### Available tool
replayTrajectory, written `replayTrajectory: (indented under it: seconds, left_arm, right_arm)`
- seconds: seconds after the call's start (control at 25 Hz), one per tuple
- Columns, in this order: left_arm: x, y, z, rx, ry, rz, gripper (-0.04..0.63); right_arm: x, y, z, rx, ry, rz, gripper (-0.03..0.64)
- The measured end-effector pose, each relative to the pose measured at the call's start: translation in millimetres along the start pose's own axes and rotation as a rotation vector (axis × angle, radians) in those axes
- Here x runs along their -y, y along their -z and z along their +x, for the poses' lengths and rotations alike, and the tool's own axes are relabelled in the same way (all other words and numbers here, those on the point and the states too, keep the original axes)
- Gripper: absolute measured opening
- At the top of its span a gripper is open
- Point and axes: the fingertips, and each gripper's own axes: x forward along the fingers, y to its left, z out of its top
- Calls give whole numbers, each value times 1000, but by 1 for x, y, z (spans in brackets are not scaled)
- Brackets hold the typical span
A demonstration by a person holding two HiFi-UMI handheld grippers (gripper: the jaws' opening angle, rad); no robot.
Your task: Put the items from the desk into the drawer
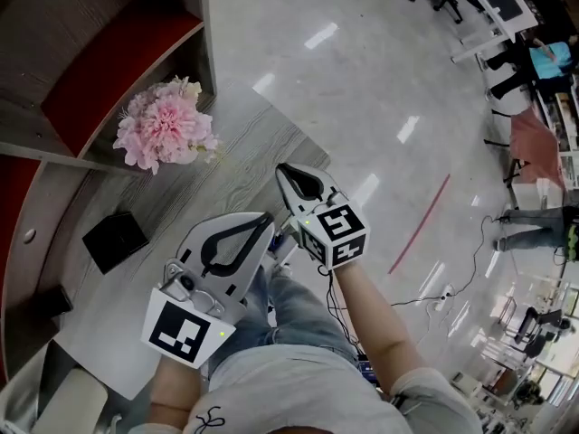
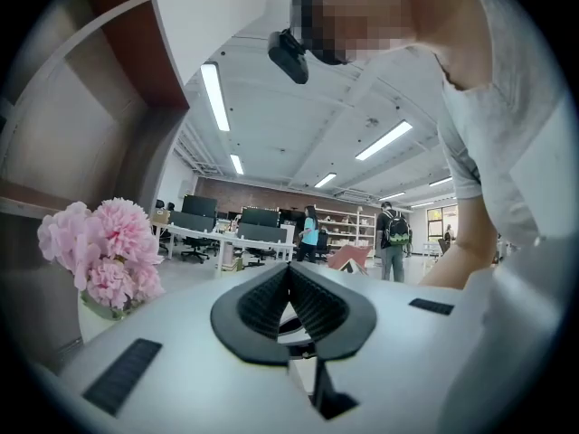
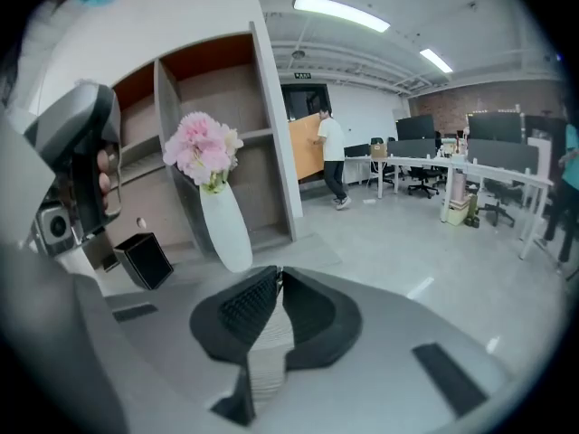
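Step not begun: left gripper and right gripper near grey wood-grain bench, fingers clenched empty; next likely required opening over small black square box.

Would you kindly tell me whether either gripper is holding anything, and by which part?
Nothing is held: the left gripper and the right gripper each have their black jaws closed together with nothing between them.

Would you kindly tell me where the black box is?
Head view: the black box sits on the desk at left, below the pink flowers and left of the left tool.
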Motion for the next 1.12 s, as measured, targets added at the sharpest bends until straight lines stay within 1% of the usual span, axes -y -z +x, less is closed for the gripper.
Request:
replayTrajectory:
  seconds: [0.28, 0.48, 0.6, 0.84, 1.12]
  left_arm:
    - [36, -1, 13, 9, 33, 13, 11]
    - [63, -8, 28, 25, 52, 10, 11]
    - [79, -9, 37, 30, 61, 17, 11]
    - [102, -9, 49, 40, 62, 24, 11]
    - [111, 0, 54, 22, 70, 29, 11]
  right_arm:
    - [-5, -16, -60, 118, -7, -7, 29]
    - [0, -17, -107, 174, 8, -15, 29]
    - [6, -9, -133, 194, 22, -16, 29]
    - [16, 17, -162, 189, 46, 3, 29]
    - [20, 64, -154, 133, 55, 48, 29]
